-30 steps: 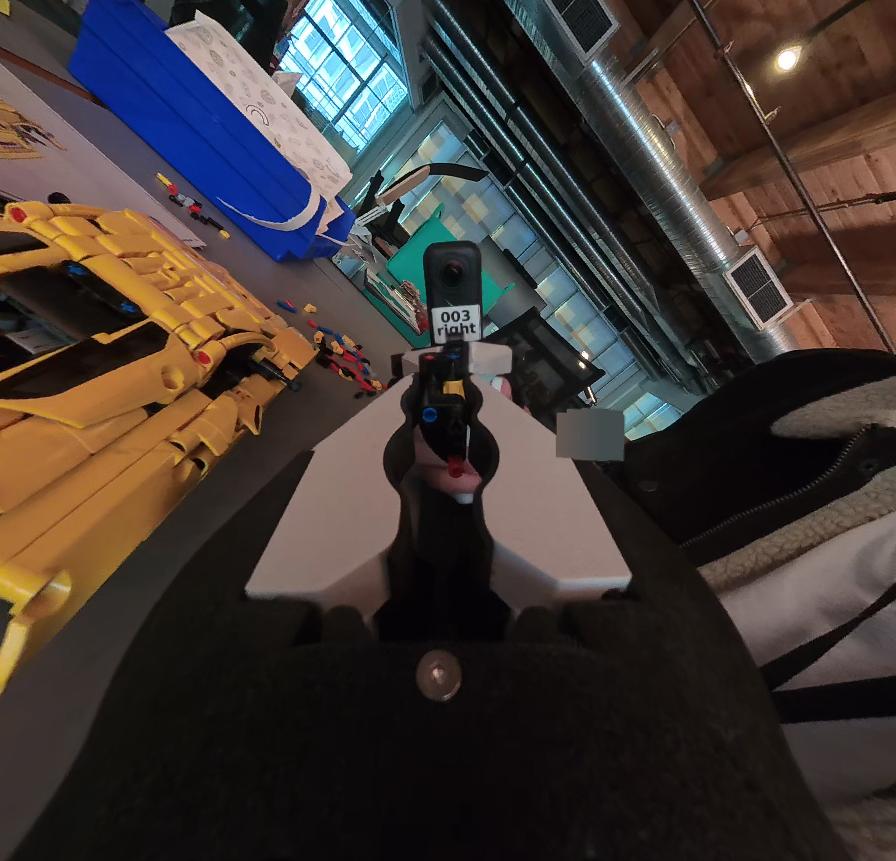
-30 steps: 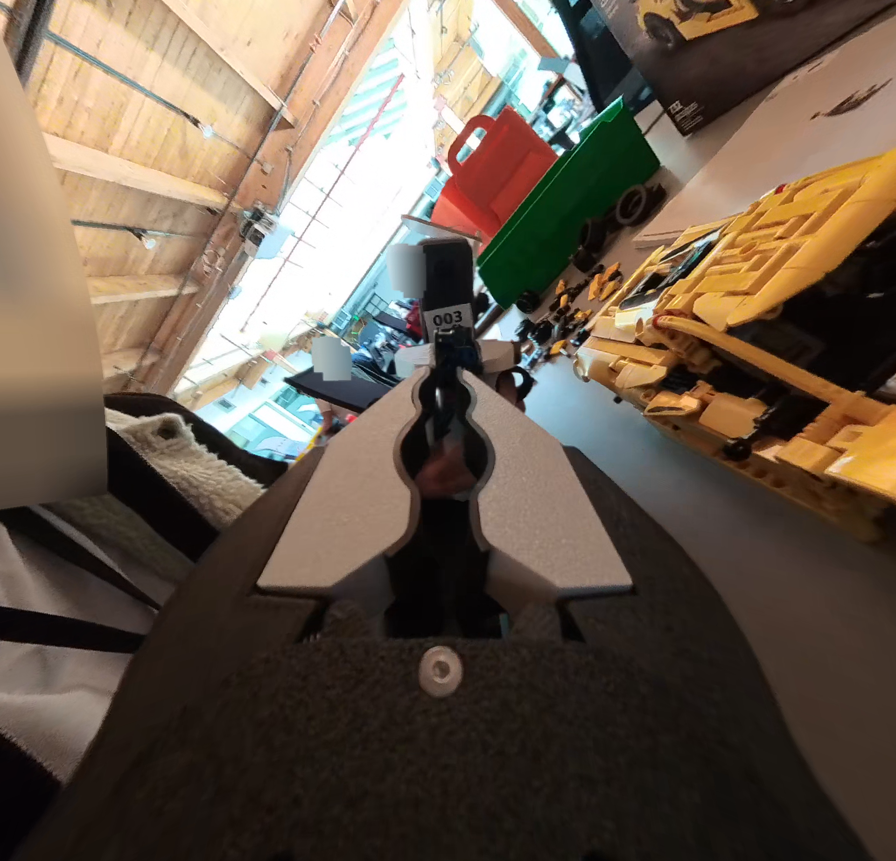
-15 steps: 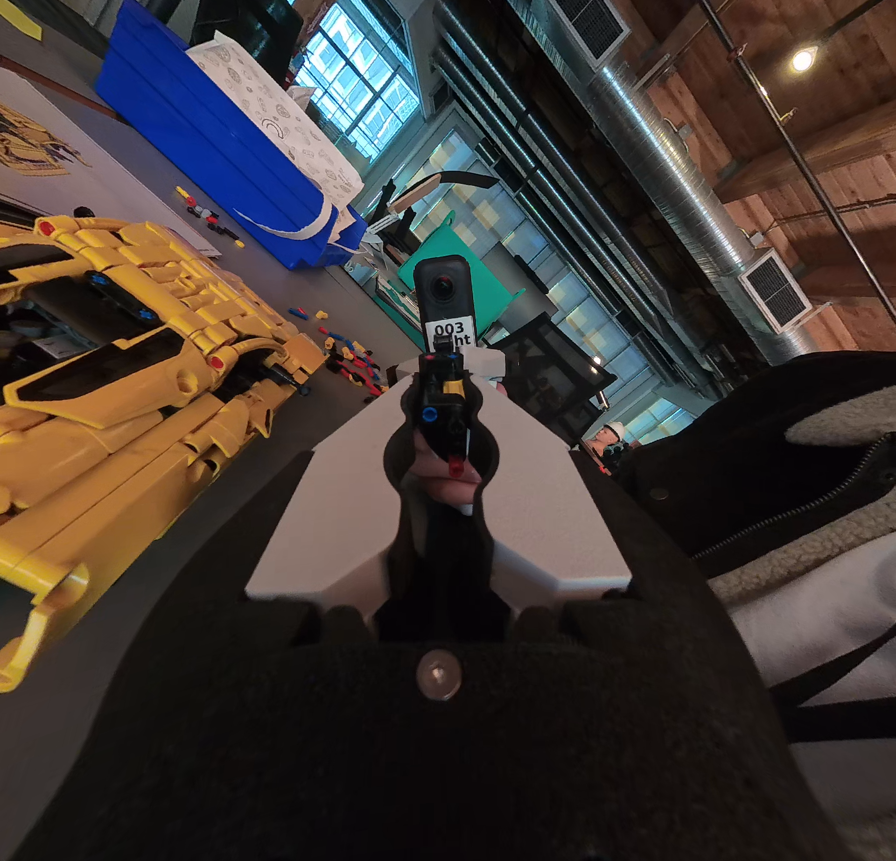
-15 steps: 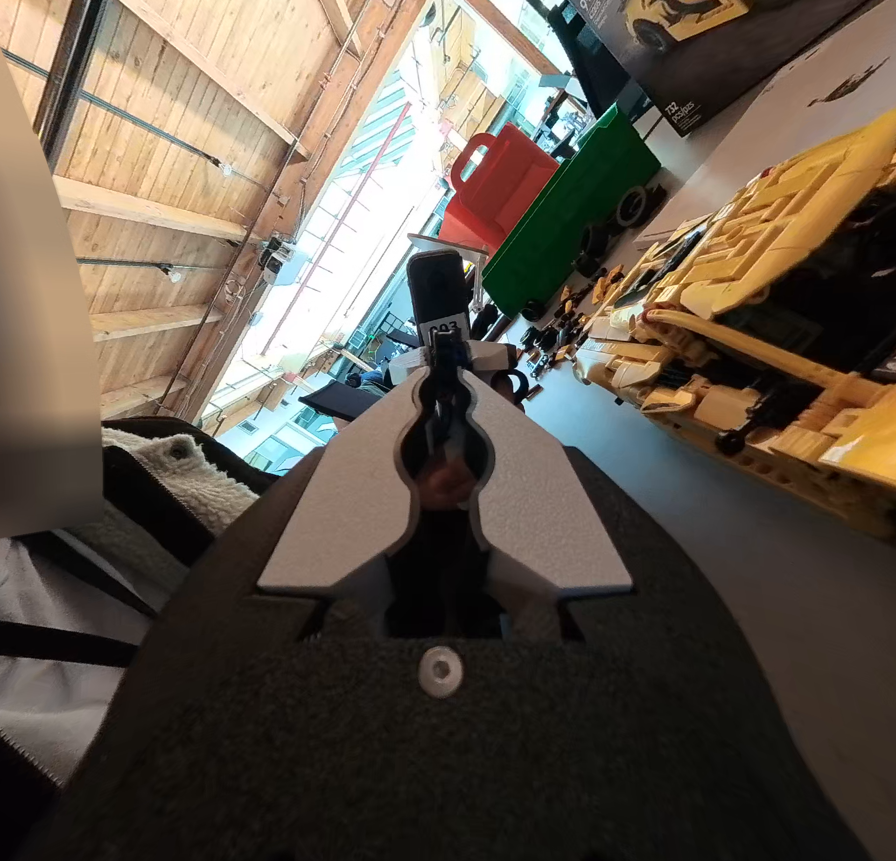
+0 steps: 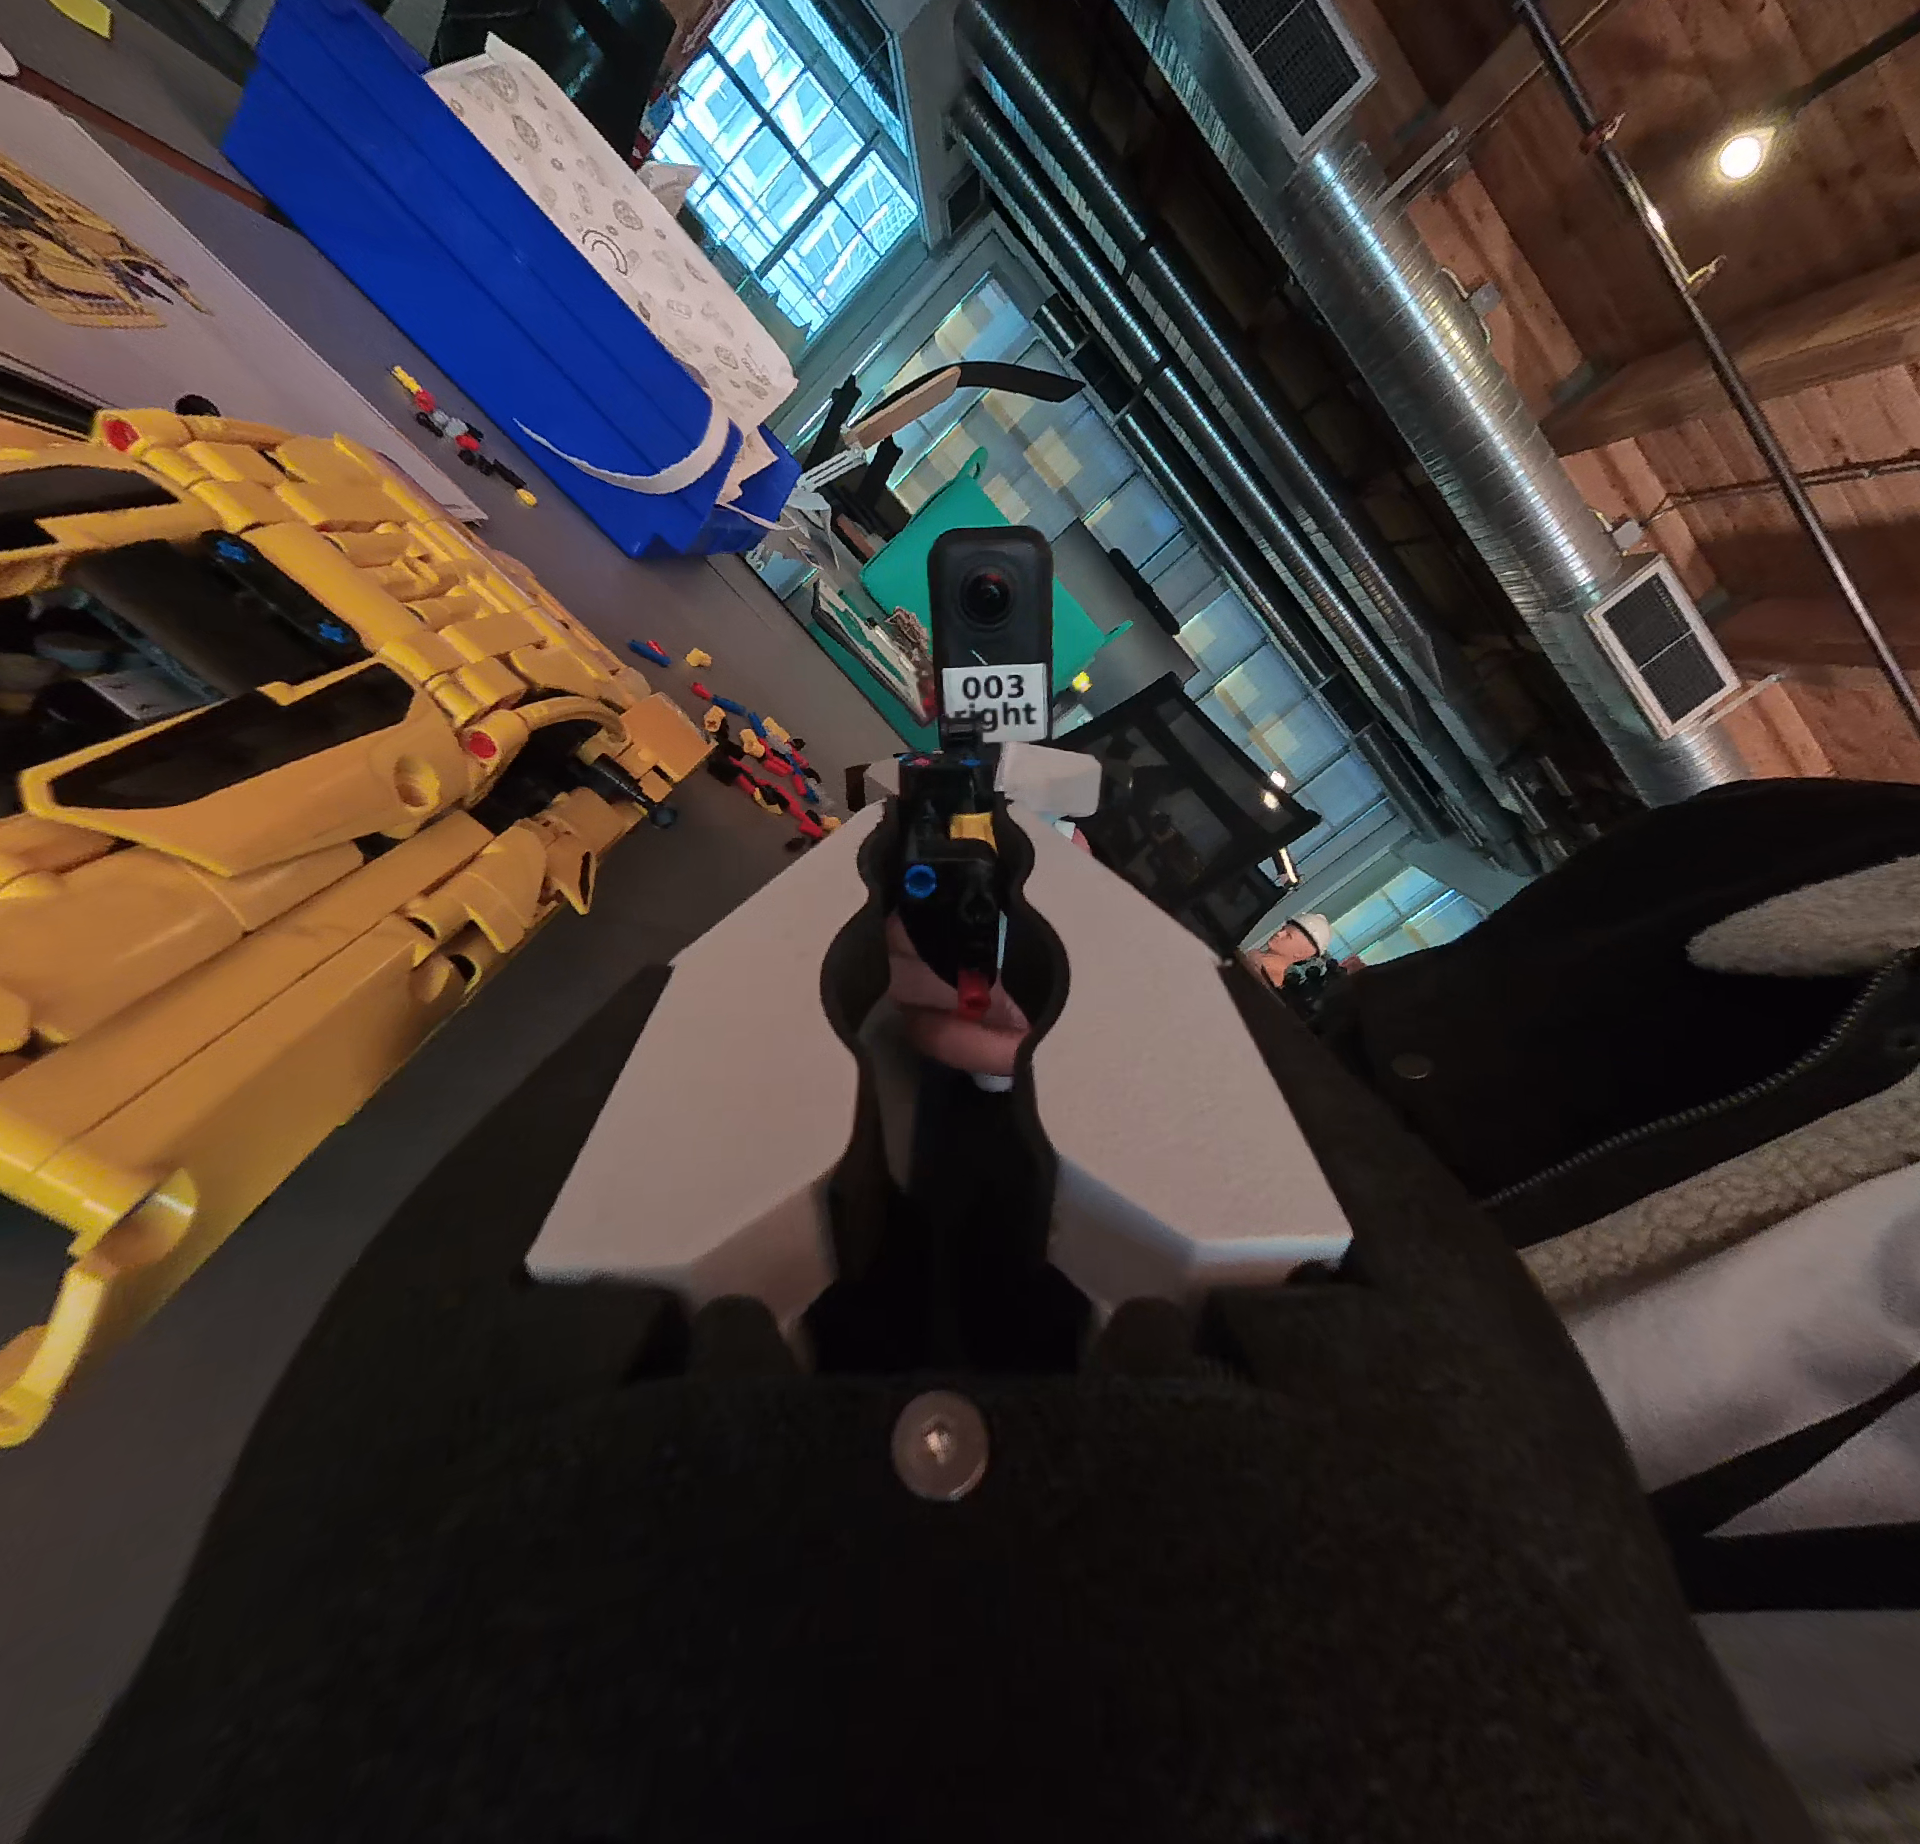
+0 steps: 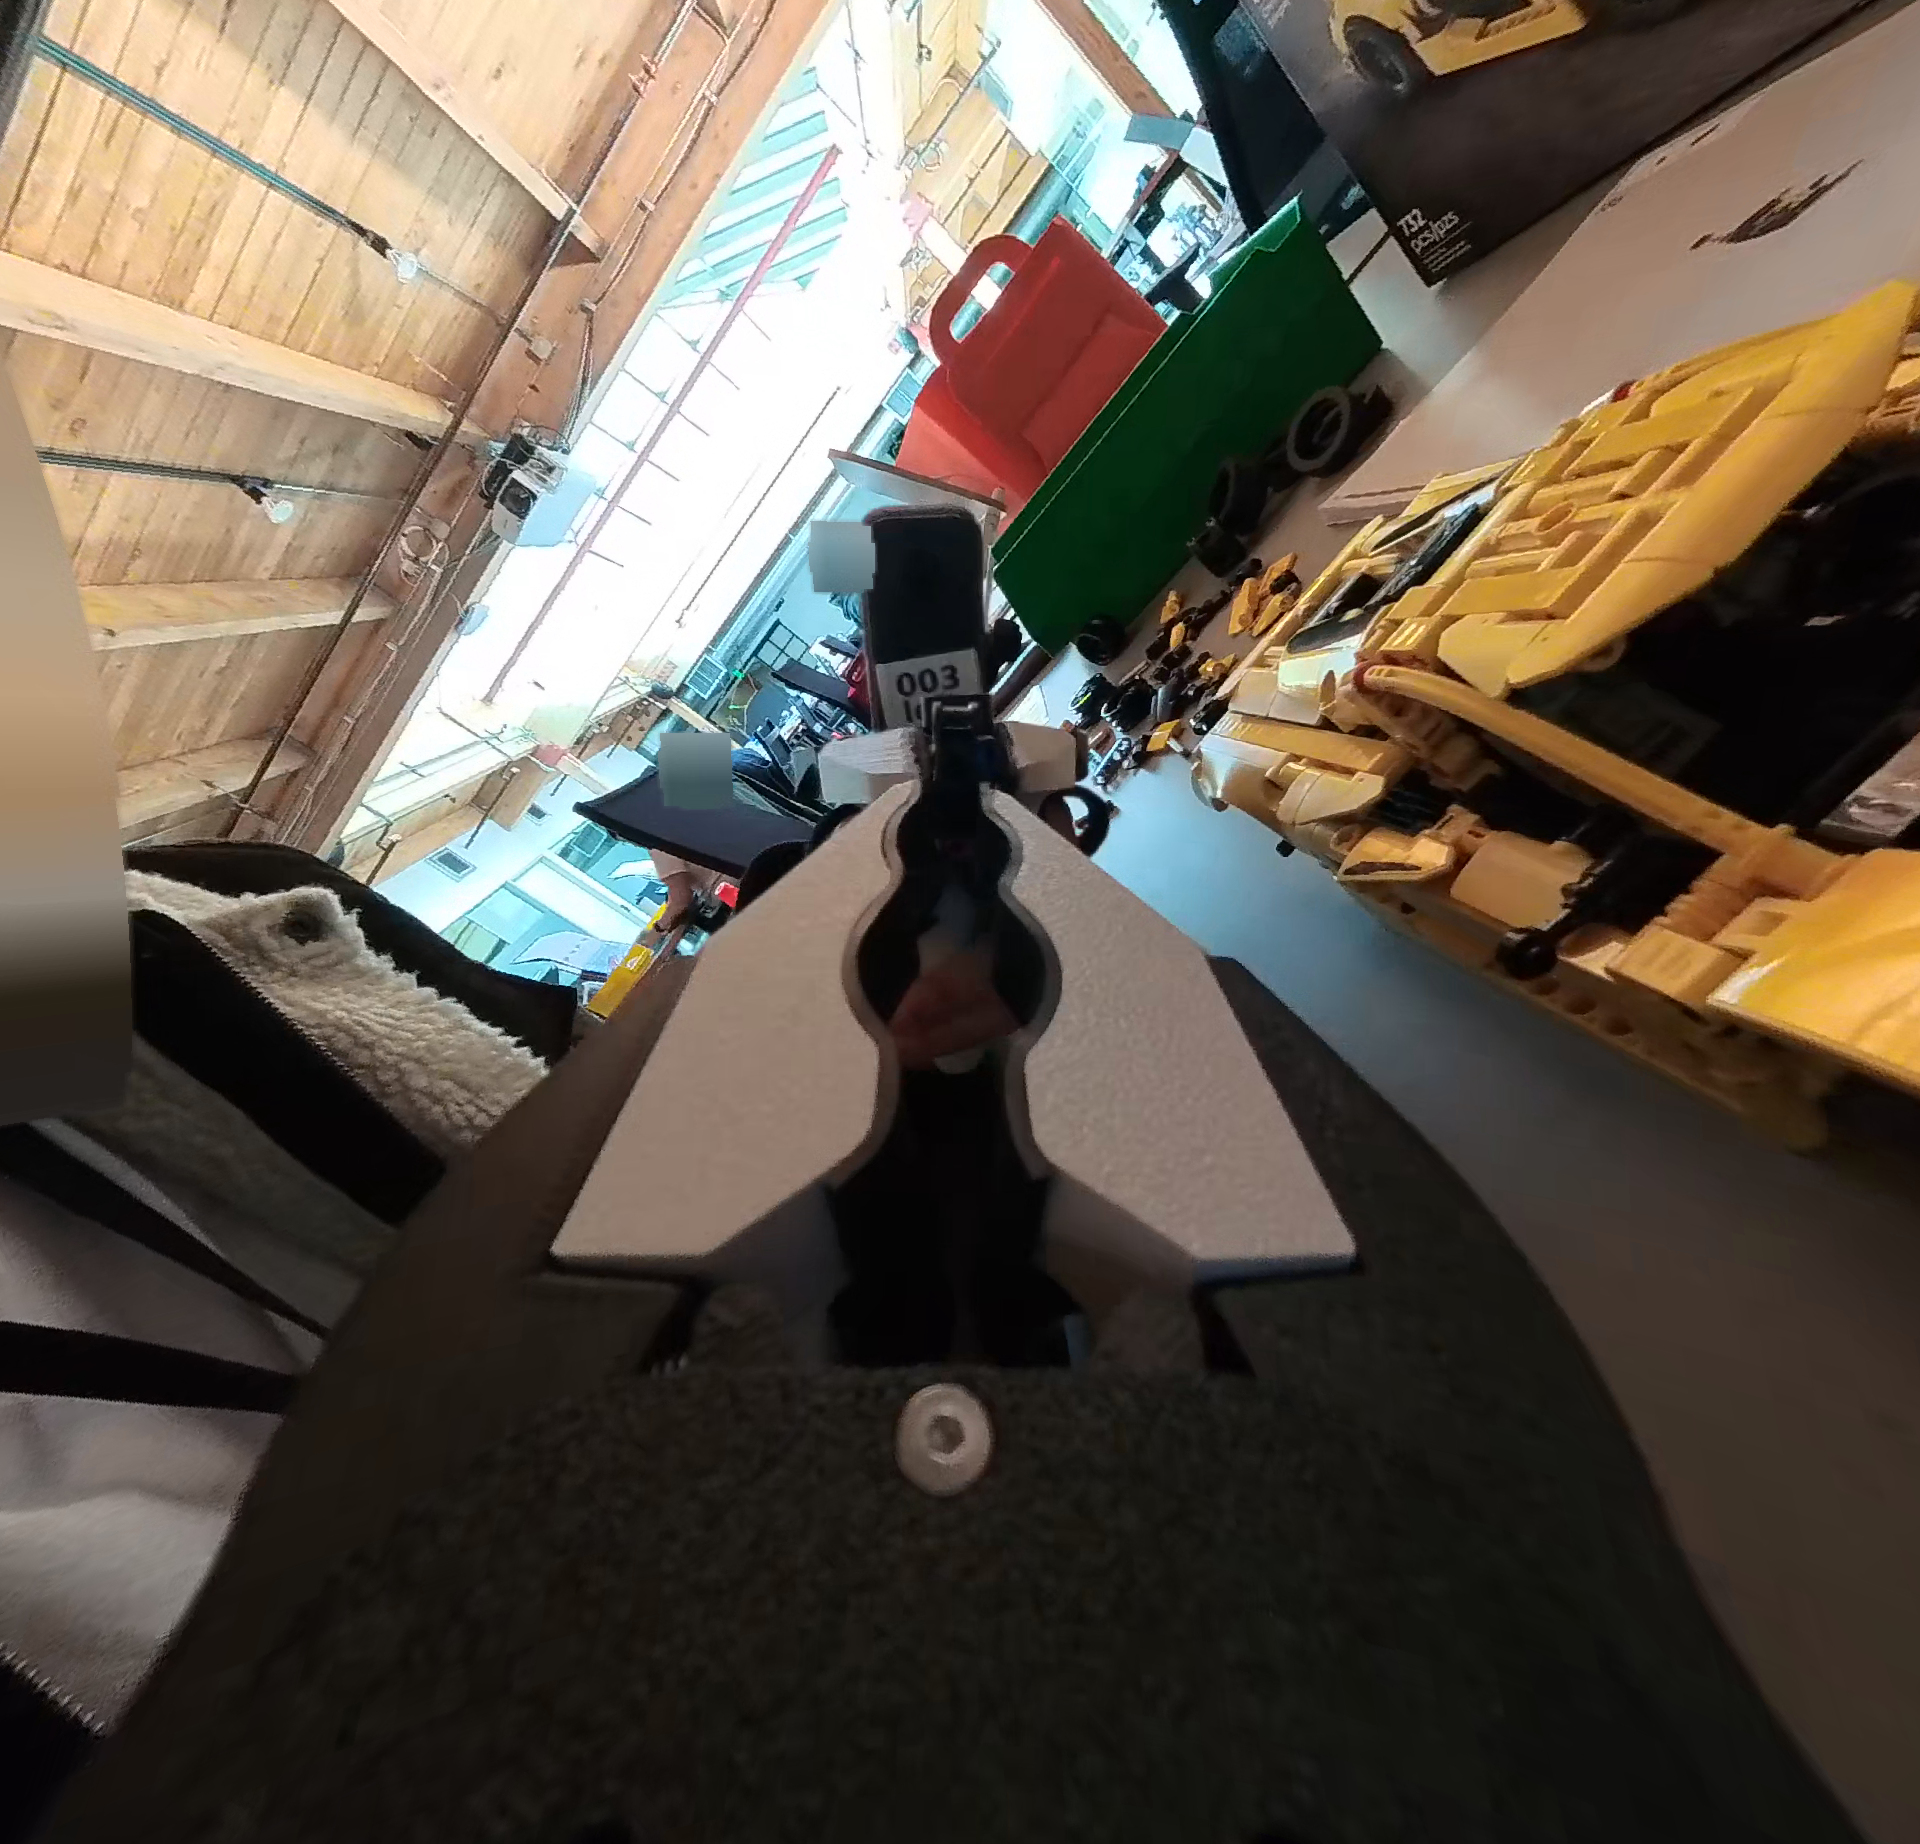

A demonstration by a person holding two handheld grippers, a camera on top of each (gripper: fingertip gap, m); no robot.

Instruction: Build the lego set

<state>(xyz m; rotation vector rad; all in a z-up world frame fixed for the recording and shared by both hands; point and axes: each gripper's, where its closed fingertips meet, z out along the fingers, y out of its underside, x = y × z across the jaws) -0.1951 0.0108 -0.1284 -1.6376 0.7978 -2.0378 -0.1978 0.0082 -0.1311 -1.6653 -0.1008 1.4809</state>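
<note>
My left gripper is shut on a small black lego assembly with a blue pin, a yellow part and a red pin. My right gripper faces it tip to tip and is shut on the other end of the same assembly. Both are held up in the air beside the table. The right gripper shows opposite in the left wrist view, and the left gripper shows opposite in the right wrist view. The large yellow lego car lies on the grey table; it also shows in the right wrist view.
Loose small pieces lie past the car's end, with more and black wheels on the other side. A blue bin, green bin, red bin, set box and booklet stand behind. A person's jacket is close. Only a small space, under 4 cm, lies between the two pairs of fingers.
Both grippers have stayed shut tip to tip on the assembly. They have shifted and tilted slightly, so the car sits a little differently in both views.
</note>
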